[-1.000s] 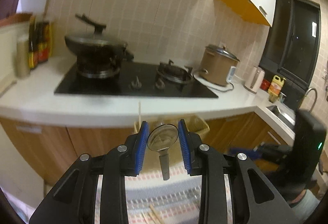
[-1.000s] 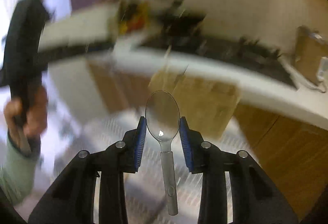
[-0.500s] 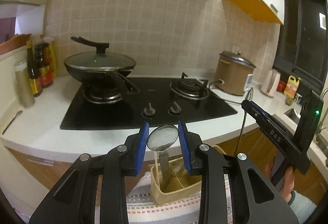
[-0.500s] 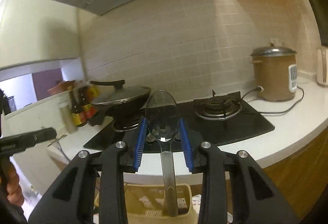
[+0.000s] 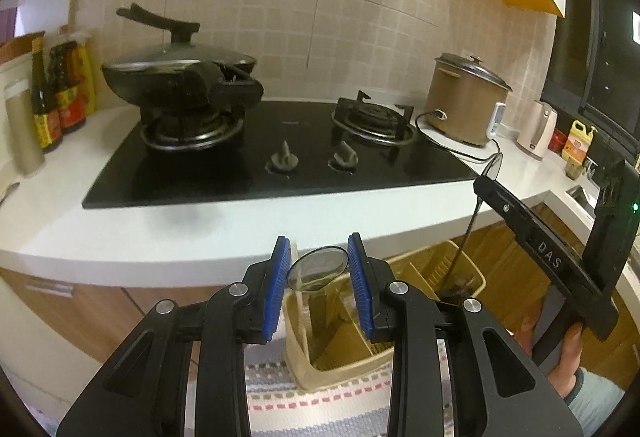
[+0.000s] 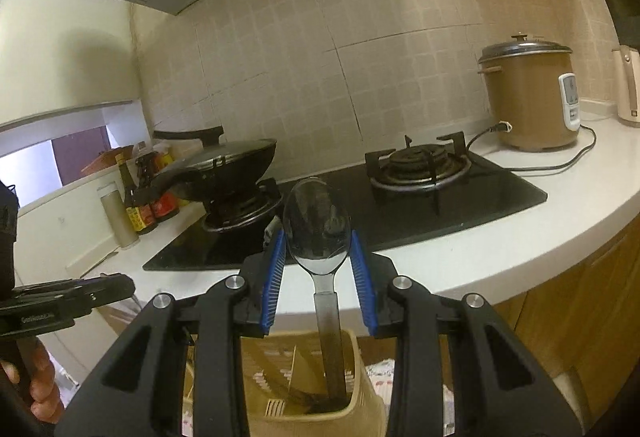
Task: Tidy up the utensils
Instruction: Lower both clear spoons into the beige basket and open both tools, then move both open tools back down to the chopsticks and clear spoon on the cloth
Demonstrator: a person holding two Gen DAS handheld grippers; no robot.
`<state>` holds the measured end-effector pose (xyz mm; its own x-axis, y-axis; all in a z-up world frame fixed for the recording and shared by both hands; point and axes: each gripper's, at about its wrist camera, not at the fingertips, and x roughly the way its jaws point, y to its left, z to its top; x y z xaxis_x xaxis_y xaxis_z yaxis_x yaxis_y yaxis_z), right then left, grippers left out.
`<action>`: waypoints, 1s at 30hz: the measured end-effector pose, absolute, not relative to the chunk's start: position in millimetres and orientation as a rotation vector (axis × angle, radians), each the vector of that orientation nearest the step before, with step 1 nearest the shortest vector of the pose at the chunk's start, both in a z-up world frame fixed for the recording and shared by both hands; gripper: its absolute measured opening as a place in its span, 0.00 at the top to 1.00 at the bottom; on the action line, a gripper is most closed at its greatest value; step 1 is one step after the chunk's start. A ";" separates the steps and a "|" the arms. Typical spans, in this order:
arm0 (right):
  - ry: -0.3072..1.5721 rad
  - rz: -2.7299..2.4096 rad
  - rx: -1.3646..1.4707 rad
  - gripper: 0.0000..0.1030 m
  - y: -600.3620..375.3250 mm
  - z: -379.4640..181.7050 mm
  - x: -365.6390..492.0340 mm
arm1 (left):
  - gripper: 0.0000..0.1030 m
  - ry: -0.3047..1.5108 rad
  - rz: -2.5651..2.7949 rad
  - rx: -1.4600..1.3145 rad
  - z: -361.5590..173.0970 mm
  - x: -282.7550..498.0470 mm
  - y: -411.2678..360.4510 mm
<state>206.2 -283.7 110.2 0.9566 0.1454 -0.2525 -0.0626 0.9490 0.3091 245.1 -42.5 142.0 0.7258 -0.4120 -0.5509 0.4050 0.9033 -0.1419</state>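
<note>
A beige slotted utensil caddy stands on a striped mat below the counter edge. My left gripper is shut on the bowl of a metal spoon, whose handle hangs down into a left slot of the caddy. In the right wrist view my right gripper is shut on a larger metal spoon; its handle reaches into the caddy. The right gripper also shows at the right of the left wrist view, held by a hand. The left gripper shows at the left edge.
Behind the caddy runs a white countertop with a black gas hob, a lidded wok, a brown rice cooker, sauce bottles and a kettle. Wooden cabinet fronts lie below.
Both grippers have swung round toward the counter and sunk over the caddy. The caddy now sits close under both, and both spoon handles have gone down into it.
</note>
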 end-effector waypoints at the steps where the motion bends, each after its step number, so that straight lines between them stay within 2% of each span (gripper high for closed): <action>1: 0.282 0.113 0.298 0.70 -282.3 110.4 202.7 | 0.72 0.616 -0.460 -0.015 141.2 243.5 -41.7; 8: 0.342 0.181 0.295 0.69 -279.1 121.6 166.1 | 0.63 0.636 -0.499 -0.051 146.8 220.6 -30.8; 10: 0.380 0.205 0.304 0.66 -279.8 122.0 154.6 | 0.59 0.645 -0.520 -0.076 148.4 208.6 -23.9; 12: 0.413 0.219 0.311 0.49 -280.4 121.5 139.4 | 0.56 0.662 -0.539 -0.091 147.7 194.6 -17.2; 13: 0.421 0.220 0.309 0.48 -280.3 121.5 134.5 | 0.55 0.668 -0.544 -0.094 146.8 188.3 -15.0; 19: 0.549 0.208 0.281 0.47 -273.2 122.5 101.6 | 0.54 0.753 -0.527 -0.086 126.1 149.5 0.4; 30: 1.008 0.291 0.165 0.48 -222.1 71.8 84.4 | 0.54 0.995 -0.514 -0.108 43.8 108.9 24.8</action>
<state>84.4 -222.1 71.8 0.4996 0.3152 -0.8069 -0.1641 0.9490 0.2691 108.9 24.8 43.8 0.4360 -0.4604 -0.7733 0.3637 0.8761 -0.3165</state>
